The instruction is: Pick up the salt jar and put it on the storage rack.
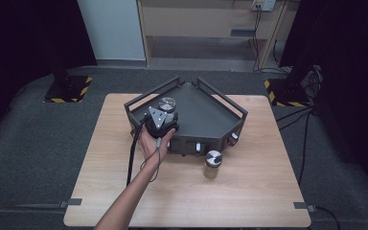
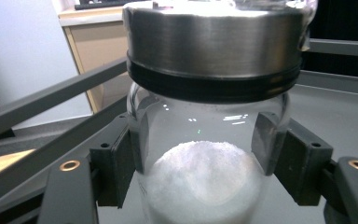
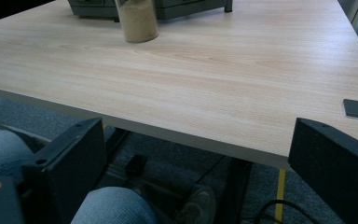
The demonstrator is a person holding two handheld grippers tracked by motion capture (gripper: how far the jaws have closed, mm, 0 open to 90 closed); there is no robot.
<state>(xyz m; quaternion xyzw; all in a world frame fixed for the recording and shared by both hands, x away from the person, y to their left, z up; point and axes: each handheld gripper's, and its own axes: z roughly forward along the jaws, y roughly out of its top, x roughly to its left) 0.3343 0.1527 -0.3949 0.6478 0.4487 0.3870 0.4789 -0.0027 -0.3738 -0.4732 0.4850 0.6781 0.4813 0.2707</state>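
A glass jar of white powder (image 2: 200, 186) with a steel lid (image 1: 167, 104) stands in the left part of the dark grey railed tray (image 1: 230, 103). My left gripper (image 1: 160, 120), held by a hand, reaches it from the near side. Its two pads (image 2: 266, 140) press the glass on both sides, below the lid. A second jar (image 1: 213, 164), holding brownish powder (image 3: 137, 21), stands on the wooden table (image 1: 249, 191) just in front of the tray. My right gripper (image 3: 198, 140) hangs wide open below the table's near edge, over the person's lap, holding nothing.
The tray's rails (image 2: 51, 98) rise to the left of the held jar, with bare tray floor (image 2: 331, 112) to its right. Black tape tabs (image 1: 303, 206) mark the table's near corners. Knees in jeans (image 3: 116, 205) sit under the table edge. A shelf unit (image 1: 211, 19) stands behind.
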